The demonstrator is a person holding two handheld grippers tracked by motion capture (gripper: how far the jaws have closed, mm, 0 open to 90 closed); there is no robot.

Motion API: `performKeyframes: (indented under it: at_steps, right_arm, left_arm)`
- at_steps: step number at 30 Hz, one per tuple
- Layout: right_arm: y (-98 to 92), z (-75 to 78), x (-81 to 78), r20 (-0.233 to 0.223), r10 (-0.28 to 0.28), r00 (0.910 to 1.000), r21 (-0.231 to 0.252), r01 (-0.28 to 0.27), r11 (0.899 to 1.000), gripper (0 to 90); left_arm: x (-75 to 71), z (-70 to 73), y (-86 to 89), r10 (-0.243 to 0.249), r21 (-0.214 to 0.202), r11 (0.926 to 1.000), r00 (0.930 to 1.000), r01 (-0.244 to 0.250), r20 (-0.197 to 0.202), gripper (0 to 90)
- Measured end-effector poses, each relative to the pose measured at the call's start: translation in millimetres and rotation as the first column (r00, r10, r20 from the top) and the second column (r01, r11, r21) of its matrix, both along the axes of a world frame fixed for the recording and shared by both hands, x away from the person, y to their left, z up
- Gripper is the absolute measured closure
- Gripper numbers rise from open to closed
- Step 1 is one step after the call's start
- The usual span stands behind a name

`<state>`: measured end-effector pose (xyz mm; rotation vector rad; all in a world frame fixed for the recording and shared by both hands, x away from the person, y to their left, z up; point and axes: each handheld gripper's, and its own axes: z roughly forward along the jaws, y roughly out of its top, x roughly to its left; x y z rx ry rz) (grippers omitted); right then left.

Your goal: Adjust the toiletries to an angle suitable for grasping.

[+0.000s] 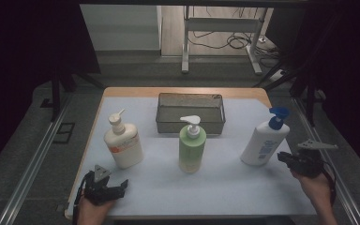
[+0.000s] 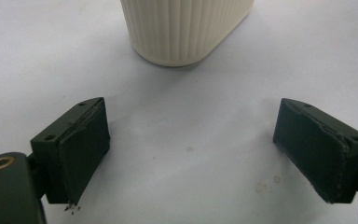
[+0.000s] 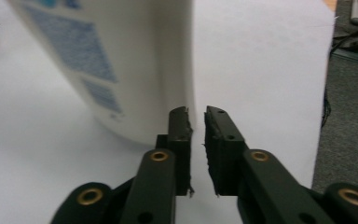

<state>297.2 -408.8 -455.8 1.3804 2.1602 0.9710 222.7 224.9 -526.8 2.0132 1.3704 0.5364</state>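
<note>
My left gripper [image 1: 116, 187] rests open at the table's near left corner, jaws wide apart [image 2: 193, 135] over bare white sheet. A cream ribbed pump bottle [image 1: 123, 145] stands just beyond it, and its base [image 2: 186, 28] appears ahead of the jaws, untouched. My right gripper [image 1: 284, 157] sits at the right edge beside the base of a white bottle with a blue pump [image 1: 264, 140]. Its jaws [image 3: 196, 114] are nearly together with only a thin slit and nothing between them. The white bottle [image 3: 121, 60] stands just to their left, apart from the pads.
A green pump bottle [image 1: 192, 147] stands mid-table. Behind it is a wire mesh basket [image 1: 190, 125]. The white sheet [image 1: 215, 187] covers the wooden table, whose right edge lies close to my right hand. Table legs and cables lie on the floor beyond.
</note>
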Motion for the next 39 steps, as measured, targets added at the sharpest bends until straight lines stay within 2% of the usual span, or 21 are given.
performKeyframes:
  at_steps: [7, 14, 21, 25, 26, 31, 39]
  right_arm:
    - [-4.0, -1.6, 16.8, -0.009, -0.023, 0.9997, 0.010, 0.024, 1.000, 84.9]
    - [-5.4, -4.1, 36.1, -0.021, -0.011, 0.9997, 0.018, 0.012, 1.000, 83.8]
    - [-4.8, -11.9, 49.3, -0.044, 0.014, 0.9989, 0.057, -0.012, 0.998, 82.3]
    - [0.9, -15.3, 53.2, -0.041, 0.050, 0.9979, 0.056, -0.047, 0.997, 84.3]
    - [1.9, -15.8, 53.9, -0.038, 0.053, 0.9979, 0.044, -0.051, 0.998, 84.8]
    - [1.7, -16.9, 54.7, -0.040, 0.068, 0.9969, 0.062, -0.065, 0.996, 87.9]
    - [1.9, -17.8, 49.8, -0.051, 0.087, 0.9949, 0.075, -0.083, 0.994, 88.1]
  left_arm:
    - [0.0, -0.1, 0.0, 0.000, 0.000, 1.0000, 1.0000, 0.000, 0.001, 10.3]
    - [0.1, -0.1, 0.0, 0.000, -0.001, 1.0000, 1.0000, 0.000, 0.001, 10.3]
    - [0.1, -0.1, 0.1, 0.000, -0.001, 1.0000, 1.0000, 0.000, 0.000, 10.3]
    - [0.1, -0.1, 0.1, 0.000, -0.001, 1.0000, 1.0000, 0.000, 0.001, 10.3]
    - [0.1, -0.1, 0.1, 0.000, -0.001, 1.0000, 1.0000, 0.000, 0.000, 10.3]
    - [0.1, -0.1, 0.1, 0.000, -0.001, 1.0000, 1.0000, 0.000, 0.000, 10.3]
    - [0.2, -0.1, 0.2, -0.001, -0.001, 1.0000, 1.0000, 0.001, 0.000, 10.3]
